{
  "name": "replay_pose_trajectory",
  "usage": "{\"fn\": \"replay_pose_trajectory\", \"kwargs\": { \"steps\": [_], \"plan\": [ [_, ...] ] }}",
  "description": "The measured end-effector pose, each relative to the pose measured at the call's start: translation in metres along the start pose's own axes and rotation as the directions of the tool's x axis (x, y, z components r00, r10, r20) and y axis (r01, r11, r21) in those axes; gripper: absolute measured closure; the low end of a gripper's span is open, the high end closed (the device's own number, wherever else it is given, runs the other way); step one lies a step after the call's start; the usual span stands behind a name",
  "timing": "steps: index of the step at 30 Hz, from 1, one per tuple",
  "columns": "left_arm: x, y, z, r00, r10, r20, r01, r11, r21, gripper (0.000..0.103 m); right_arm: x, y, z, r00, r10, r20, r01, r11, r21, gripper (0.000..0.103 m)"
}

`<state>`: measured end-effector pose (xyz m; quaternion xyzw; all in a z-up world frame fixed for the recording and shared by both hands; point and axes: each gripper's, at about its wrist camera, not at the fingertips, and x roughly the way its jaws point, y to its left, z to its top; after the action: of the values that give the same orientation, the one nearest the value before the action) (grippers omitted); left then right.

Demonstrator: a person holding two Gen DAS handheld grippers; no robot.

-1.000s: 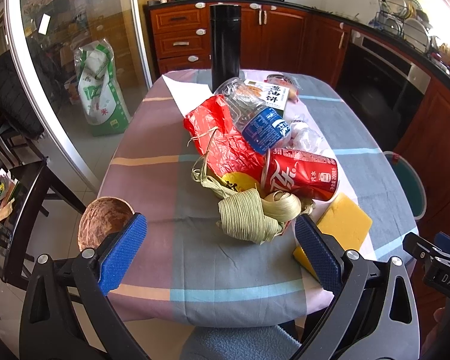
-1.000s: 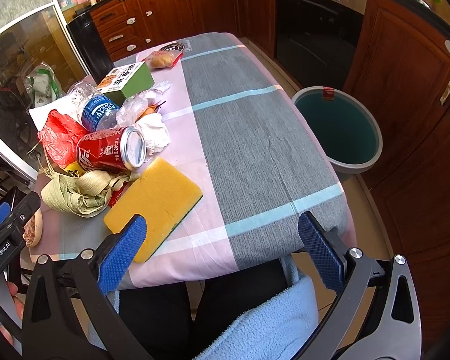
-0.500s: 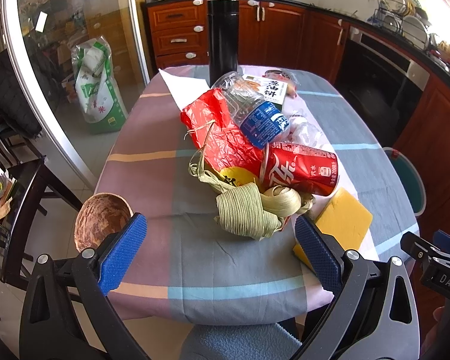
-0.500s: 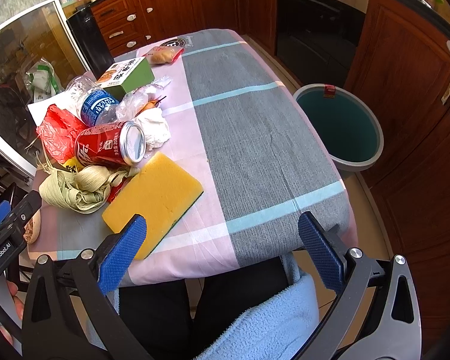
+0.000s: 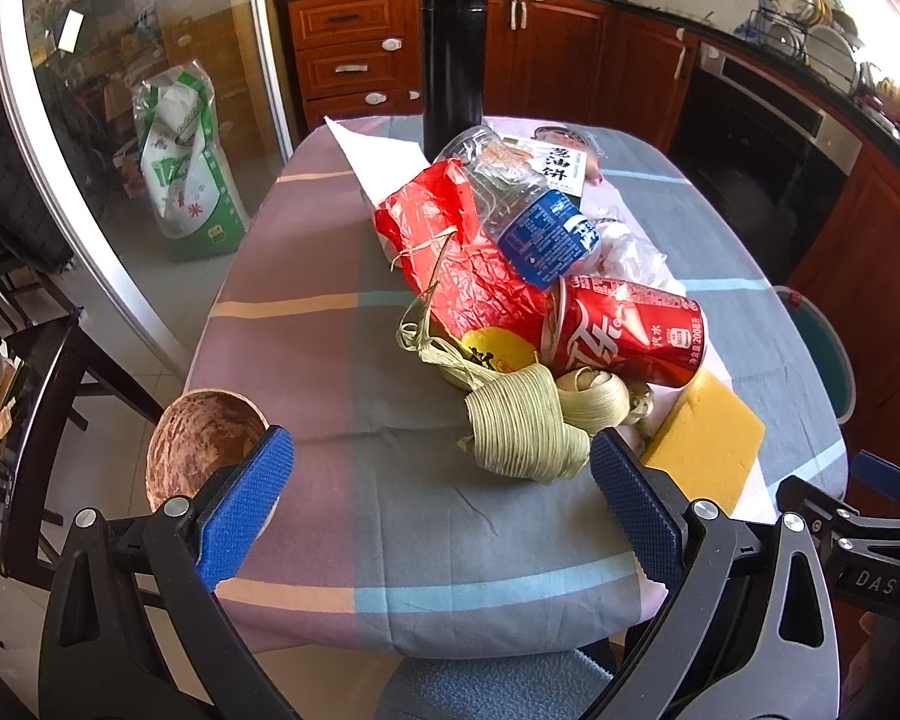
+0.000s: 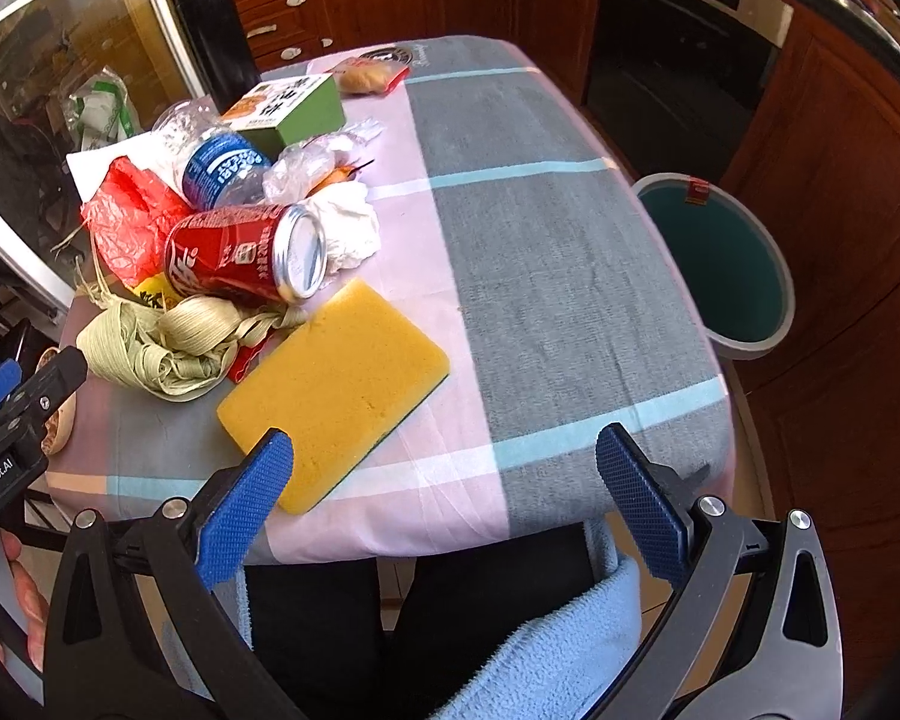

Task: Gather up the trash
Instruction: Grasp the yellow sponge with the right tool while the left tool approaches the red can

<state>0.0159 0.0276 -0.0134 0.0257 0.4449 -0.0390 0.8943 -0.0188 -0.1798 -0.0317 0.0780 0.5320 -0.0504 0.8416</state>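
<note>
- Left tongs (image 5: 432, 492): spread wide, holding nothing, poised above the near edge of the counter (image 5: 306, 396).
- Right tongs (image 6: 444, 492): likewise spread wide and empty, hanging over the same near edge.
- Curled husk bundle (image 5: 522, 432): nearest piece of trash, lying just ahead of the left tongs and slightly toward their right pad; coils heaped with no clear long axis.
- Red can (image 5: 624, 330): on its side just behind the husk bundle, long axis across the left tongs' line of reach, open end turned toward the right tongs.
- Yellow sponge (image 6: 336, 384): flat beside the husk bundle, one corner just ahead of the right tongs' left pad, long axis slanting away from them.
- Nearer arm, as a judgement: left for the husk bundle, right for the sponge.
- Red bag (image 5: 450, 258), crushed bottle (image 5: 528, 216) and green box (image 6: 288, 108): piled behind the husk bundle, farther along the counter; clear wrapping beside them, contents possibly food scraps, too blurred to say.
- Bin (image 6: 714, 264): open, on the floor beyond the counter's far side from the husk bundle, well apart from it.
- Surface and room: checked cloth over the counter; wooden kitchen cabinets and an oven behind; brown bowl (image 5: 204, 444) at the counter's edge, beside the left tongs' left pad.
</note>
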Motion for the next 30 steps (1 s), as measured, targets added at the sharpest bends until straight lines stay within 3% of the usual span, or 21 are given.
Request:
{"fn": "replay_pose_trajectory", "kwargs": {
  "steps": [8,14,16,22,27,30],
  "plan": [
    [0.020,0.022,0.005,0.999,-0.029,-0.035,0.029,1.000,0.007,0.004,0.036,0.036,0.005,0.991,0.092,-0.102,-0.096,0.995,-0.038,0.006],
    [0.032,0.035,0.016,0.998,-0.032,-0.059,0.032,0.999,-0.003,0.004,0.063,0.048,0.004,0.983,0.098,-0.155,-0.105,0.994,-0.038,0.006],
    [0.033,0.033,0.022,0.998,-0.038,-0.054,0.039,0.999,0.008,0.004,0.063,0.044,0.000,0.981,0.130,-0.144,-0.134,0.991,-0.016,0.006],
    [0.024,0.006,0.042,0.996,-0.082,-0.017,0.083,0.992,0.098,0.004,0.053,0.021,-0.005,0.989,0.114,-0.096,-0.118,0.993,-0.032,0.007],
    [0.027,-0.030,0.054,0.988,-0.153,-0.038,0.157,0.965,0.212,0.004,0.048,-0.010,-0.003,0.989,0.119,-0.092,-0.117,0.993,0.026,0.013],
    [0.038,-0.050,0.056,0.986,-0.157,-0.051,0.165,0.946,0.278,0.004,0.047,-0.035,-0.003,0.990,0.109,-0.088,-0.103,0.992,0.070,0.013]
  ]
}}
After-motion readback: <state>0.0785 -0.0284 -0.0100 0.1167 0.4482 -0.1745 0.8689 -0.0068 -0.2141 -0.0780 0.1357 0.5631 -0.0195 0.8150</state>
